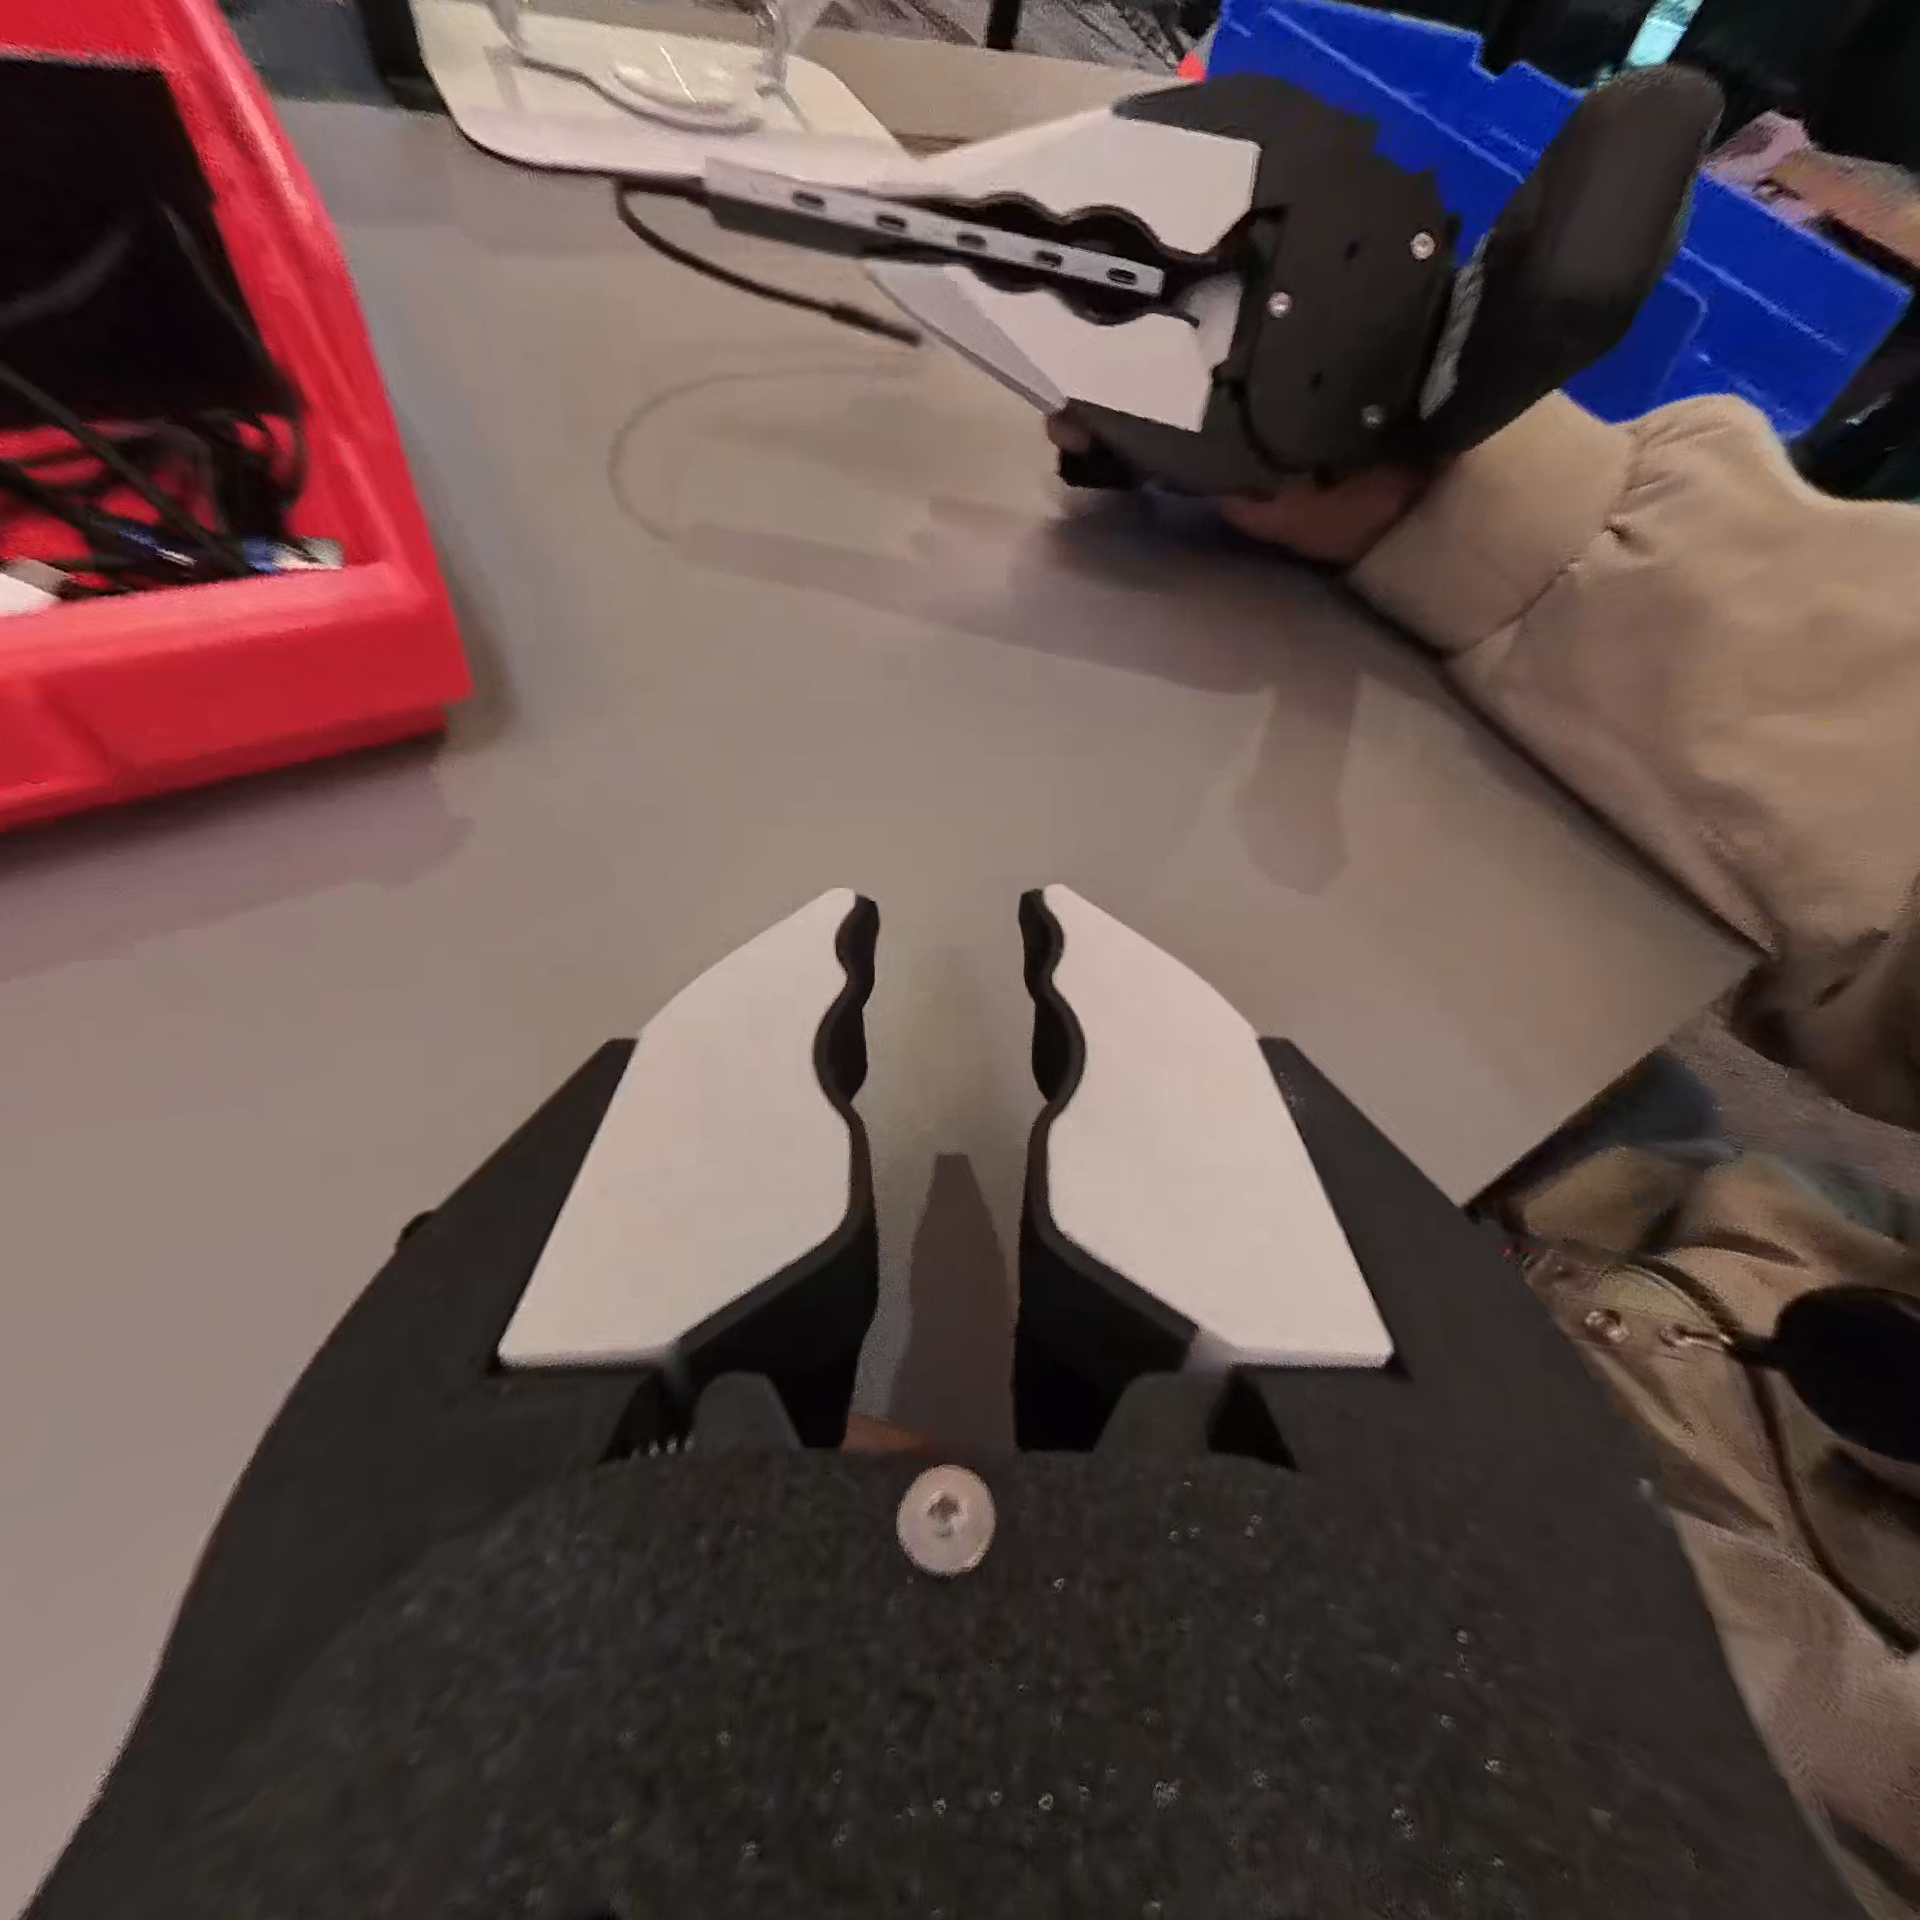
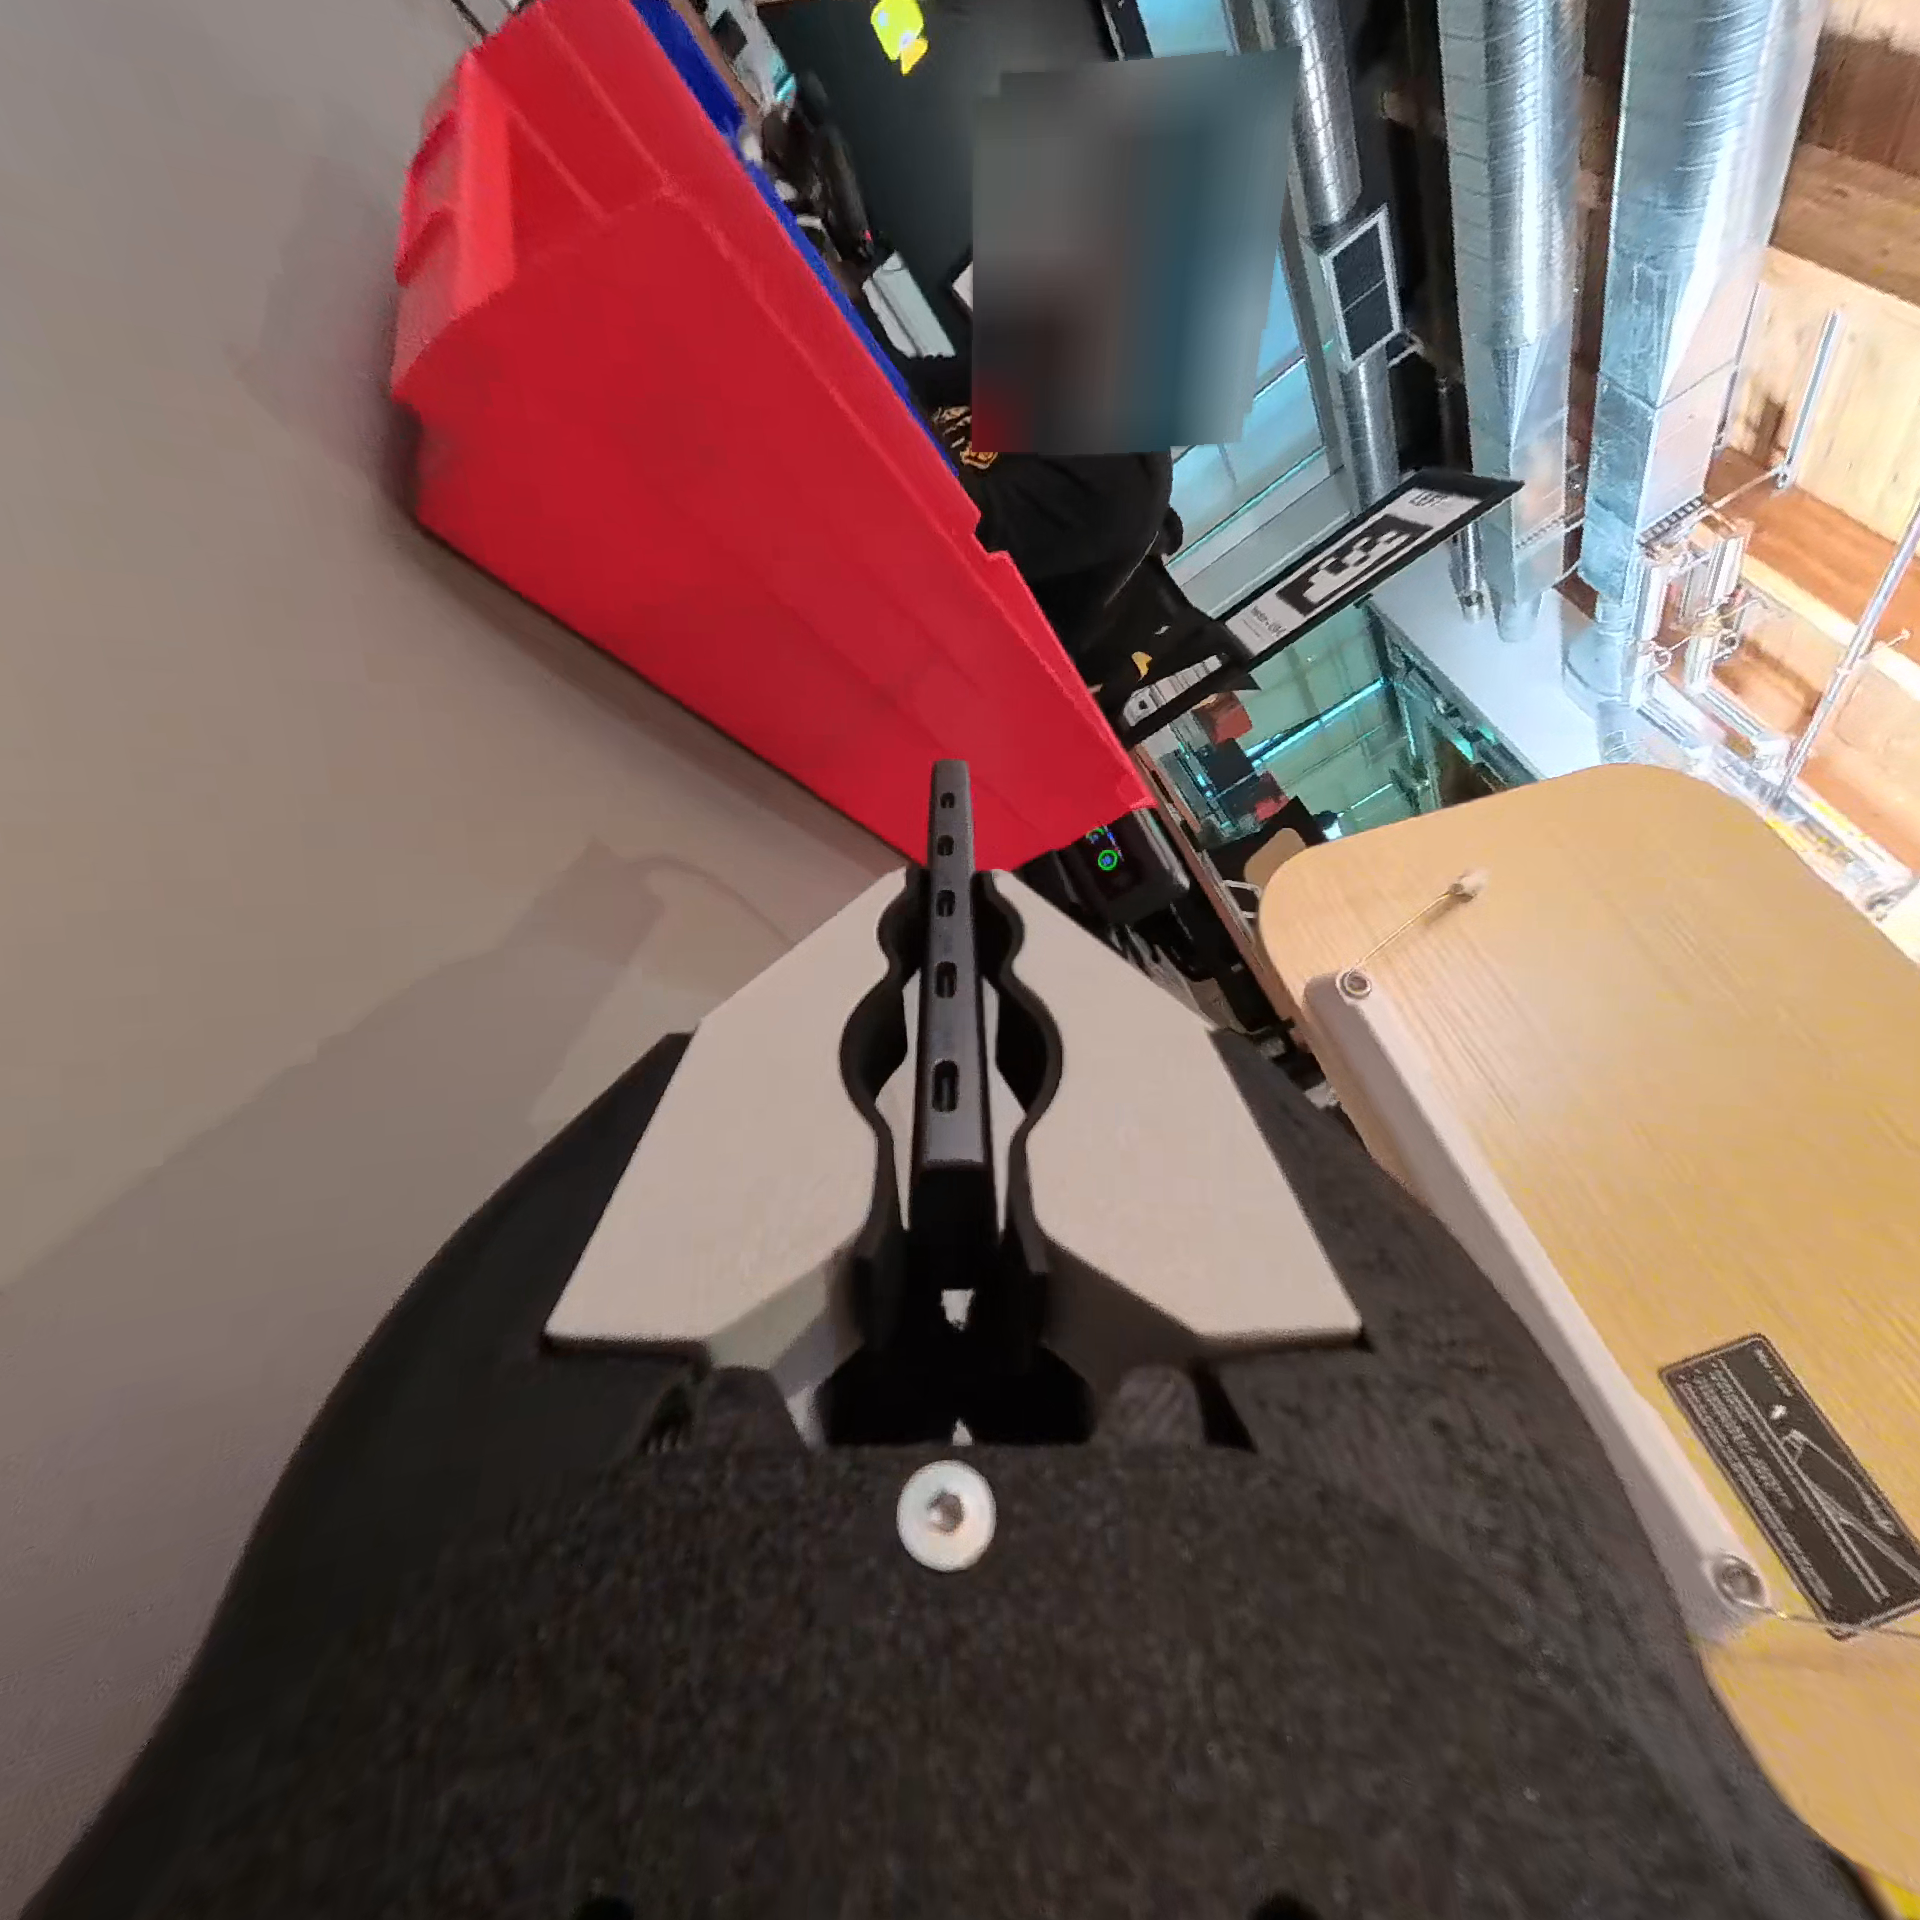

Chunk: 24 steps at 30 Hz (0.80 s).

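My left gripper (image 1: 948, 914) is open and empty, low over the grey table (image 1: 727, 644). My right gripper (image 2: 948, 883) is shut on a slim grey hub with a row of ports (image 2: 948, 997), which sticks out past the fingertips. In the left wrist view the right gripper (image 1: 914, 270) is at the far right, rolled on its side above the table, with the hub (image 1: 935, 234) pointing left and its thin black cable (image 1: 727, 275) trailing down. A beige-sleeved arm (image 1: 1621, 644) holds it.
A red bin (image 1: 229, 644) with black cables stands at the left; it also shows in the right wrist view (image 2: 707, 468). A blue bin (image 1: 1704, 239) stands behind the right gripper. A white mat with clear items (image 1: 665, 83) lies at the back. A light wooden board (image 2: 1621, 1143) is at right. About 20 centimeters separates my left fingertips from my right.
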Each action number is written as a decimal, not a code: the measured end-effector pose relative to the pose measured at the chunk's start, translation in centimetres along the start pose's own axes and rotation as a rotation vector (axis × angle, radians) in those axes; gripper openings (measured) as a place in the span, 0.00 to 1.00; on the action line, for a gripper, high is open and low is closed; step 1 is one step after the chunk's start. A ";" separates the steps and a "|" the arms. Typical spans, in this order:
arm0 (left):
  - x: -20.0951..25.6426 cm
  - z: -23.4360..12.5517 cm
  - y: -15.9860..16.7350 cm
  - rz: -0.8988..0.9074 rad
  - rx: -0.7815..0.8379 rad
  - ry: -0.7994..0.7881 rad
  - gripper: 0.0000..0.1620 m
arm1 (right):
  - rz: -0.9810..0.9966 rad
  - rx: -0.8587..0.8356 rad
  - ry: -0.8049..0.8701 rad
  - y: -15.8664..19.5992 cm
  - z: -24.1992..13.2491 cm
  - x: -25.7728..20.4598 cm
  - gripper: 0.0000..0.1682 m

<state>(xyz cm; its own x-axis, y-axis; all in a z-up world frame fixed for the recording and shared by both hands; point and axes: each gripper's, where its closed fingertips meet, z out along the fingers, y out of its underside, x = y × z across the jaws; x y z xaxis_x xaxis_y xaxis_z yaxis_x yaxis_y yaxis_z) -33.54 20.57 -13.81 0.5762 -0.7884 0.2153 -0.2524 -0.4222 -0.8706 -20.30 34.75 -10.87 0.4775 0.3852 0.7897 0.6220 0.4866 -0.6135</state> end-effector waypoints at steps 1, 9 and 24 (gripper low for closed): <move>-0.4 -0.2 -0.2 0.000 0.014 -0.018 0.17 | 0.015 0.014 0.003 -0.3 -0.1 0.1 0.05; -1.5 -0.3 -0.6 -0.085 0.041 -0.040 0.17 | 0.027 0.008 0.033 -0.2 -0.4 0.6 0.05; -12.4 -0.8 -10.3 0.227 -0.130 -0.040 0.21 | 0.050 -0.012 0.028 0.4 -0.3 0.7 0.05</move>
<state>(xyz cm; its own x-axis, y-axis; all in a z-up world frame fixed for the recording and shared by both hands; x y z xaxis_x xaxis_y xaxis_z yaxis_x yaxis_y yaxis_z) -38.67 34.30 -7.20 0.5232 -0.8522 0.0009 -0.4750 -0.2925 -0.8299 -19.54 34.96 -10.60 0.5249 0.3870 0.7581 0.6042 0.4579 -0.6521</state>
